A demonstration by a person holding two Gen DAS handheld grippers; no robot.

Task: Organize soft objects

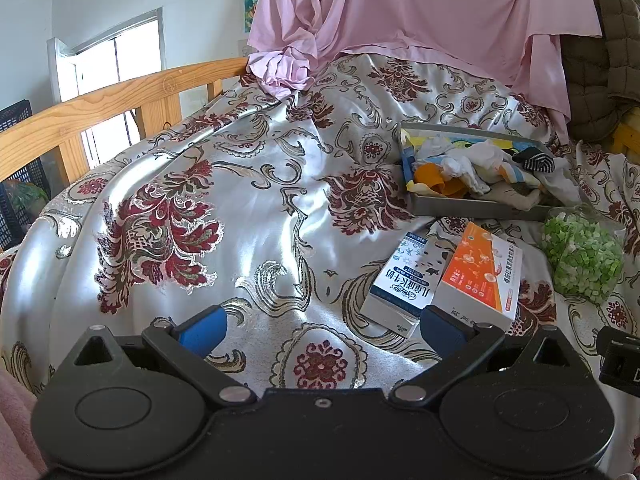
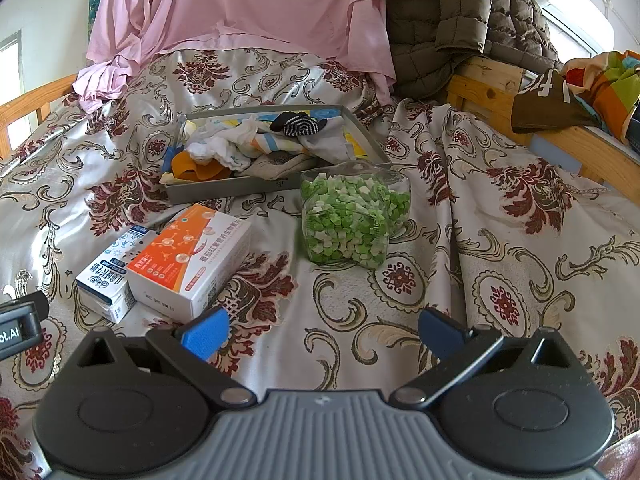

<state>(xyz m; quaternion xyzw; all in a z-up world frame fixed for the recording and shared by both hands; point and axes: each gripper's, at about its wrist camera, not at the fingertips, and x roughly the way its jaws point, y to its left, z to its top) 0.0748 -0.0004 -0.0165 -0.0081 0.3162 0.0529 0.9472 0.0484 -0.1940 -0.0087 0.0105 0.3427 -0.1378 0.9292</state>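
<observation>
A grey tray (image 1: 476, 206) (image 2: 240, 190) lies on the patterned bedspread, filled with several soft cloths and socks: white ones (image 1: 464, 164) (image 2: 224, 146), an orange one (image 1: 434, 180) (image 2: 192, 168) and a black striped sock (image 1: 534, 160) (image 2: 298, 124). My left gripper (image 1: 322, 330) hovers open over bare bedspread, left of and below the tray. My right gripper (image 2: 324, 332) is open too, low over the bedspread in front of the tray. Neither holds anything.
An orange-and-white box (image 1: 480, 272) (image 2: 192, 264) and a blue-and-white box (image 1: 404, 280) (image 2: 108, 280) lie side by side before the tray. A clear jar of green and white pieces (image 1: 580, 256) (image 2: 352, 216) stands beside them. Pink sheet (image 2: 248, 8), brown quilted jacket (image 2: 472, 12), wooden bed rail (image 1: 100, 104).
</observation>
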